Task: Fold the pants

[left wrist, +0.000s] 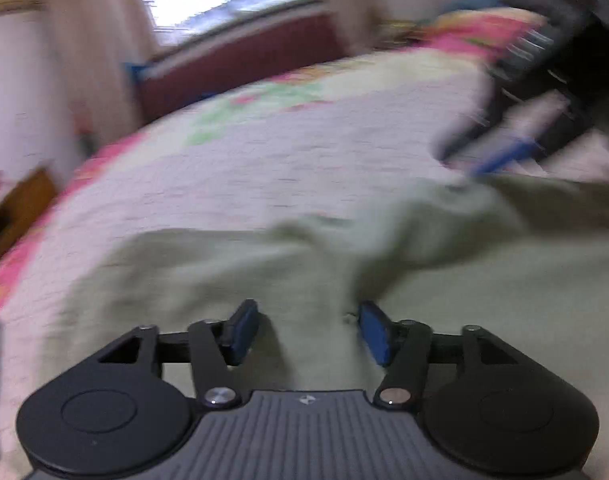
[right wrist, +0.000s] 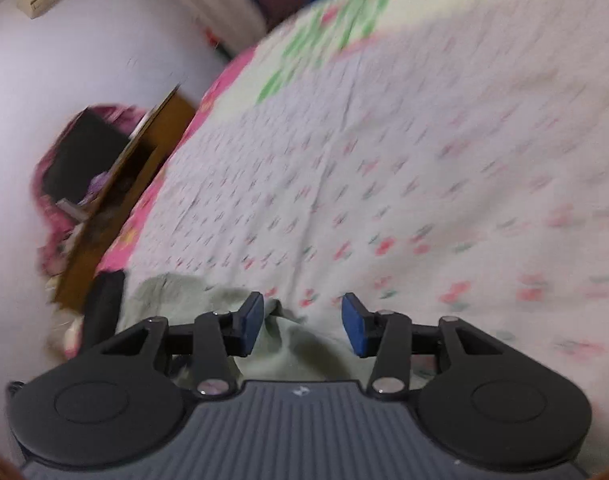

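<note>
Pants [left wrist: 264,264] lay rumpled on the bed [left wrist: 304,152]; my left fingers [left wrist: 306,330] and right fingers [right wrist: 302,324] gaped empty, cloth at six o'clock.

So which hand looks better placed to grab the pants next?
Probably the left. Its gripper hangs open right over the broad, rumpled spread of pale green pants. The right gripper, also open, sees only a corner of them and mostly flowered bedsheet.

Left gripper [left wrist: 308,330] pitched downward, jaws apart, blue pads [left wrist: 374,334] clear of each other, nothing clamped between. Right gripper [right wrist: 302,324] also pitched downward, jaws parted with a clear gap, nothing pinched. Both views blurred. In the left view the right gripper shows only as a smear.
</note>
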### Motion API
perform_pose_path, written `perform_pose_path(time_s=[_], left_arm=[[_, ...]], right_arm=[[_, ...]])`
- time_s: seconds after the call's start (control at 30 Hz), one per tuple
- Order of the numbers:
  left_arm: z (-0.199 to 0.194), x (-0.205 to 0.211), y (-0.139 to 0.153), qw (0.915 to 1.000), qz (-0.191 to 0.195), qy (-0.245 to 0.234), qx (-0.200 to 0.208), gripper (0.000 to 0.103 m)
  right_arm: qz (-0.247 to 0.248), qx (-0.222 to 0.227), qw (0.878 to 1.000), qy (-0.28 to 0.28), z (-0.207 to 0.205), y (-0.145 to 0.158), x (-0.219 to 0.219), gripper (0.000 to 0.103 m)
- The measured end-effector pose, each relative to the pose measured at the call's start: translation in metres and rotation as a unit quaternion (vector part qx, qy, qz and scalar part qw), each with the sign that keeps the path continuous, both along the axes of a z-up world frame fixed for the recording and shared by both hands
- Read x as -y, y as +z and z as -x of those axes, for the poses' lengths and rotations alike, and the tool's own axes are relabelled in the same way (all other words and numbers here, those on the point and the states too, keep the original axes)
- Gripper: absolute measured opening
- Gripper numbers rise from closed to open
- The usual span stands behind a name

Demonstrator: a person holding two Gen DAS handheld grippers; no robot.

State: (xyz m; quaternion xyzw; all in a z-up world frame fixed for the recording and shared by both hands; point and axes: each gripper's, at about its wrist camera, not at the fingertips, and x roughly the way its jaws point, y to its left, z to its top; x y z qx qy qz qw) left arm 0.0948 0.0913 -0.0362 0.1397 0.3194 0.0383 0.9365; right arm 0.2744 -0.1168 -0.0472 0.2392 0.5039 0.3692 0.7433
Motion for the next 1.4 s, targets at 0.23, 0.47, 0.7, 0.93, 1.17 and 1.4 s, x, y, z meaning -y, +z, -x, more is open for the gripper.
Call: perform_pose_path(time_s=[0.23,0.47,0.7,0.93,1.17,1.4], left_arm=[[-0.014,-0.019,-0.01,0.9979,0.012,0.062,0.013,0.079],[-0.014,-0.017,-0.009,0.9983,0.006,0.055,0.015,0.08],[-0.011,-0.02,-0.007,0.9984,0.008,0.054,0.016,0.08],[-0.011,-0.02,-0.007,0.9985,0.01,0.05,0.019,0.08],[-0.011,-0.02,-0.008,0.9986,0.013,0.048,0.02,0.08],[-0.016,-0.023,-0.013,0.9983,0.005,0.056,0.017,0.086]], right_arm=[[-0.012,-0.007,0.994,0.105,0.034,0.0,-0.01,0.045],[0.024,0.059,0.986,0.154,0.047,0.028,-0.021,0.047],[0.022,0.063,0.985,0.16,0.049,0.033,-0.033,0.047],[0.051,0.004,0.984,0.172,0.036,0.005,-0.062,0.048],[-0.031,0.006,0.999,0.044,-0.011,0.002,-0.056,0.048],[-0.015,-0.053,0.994,-0.099,-0.054,-0.01,-0.007,0.046]])
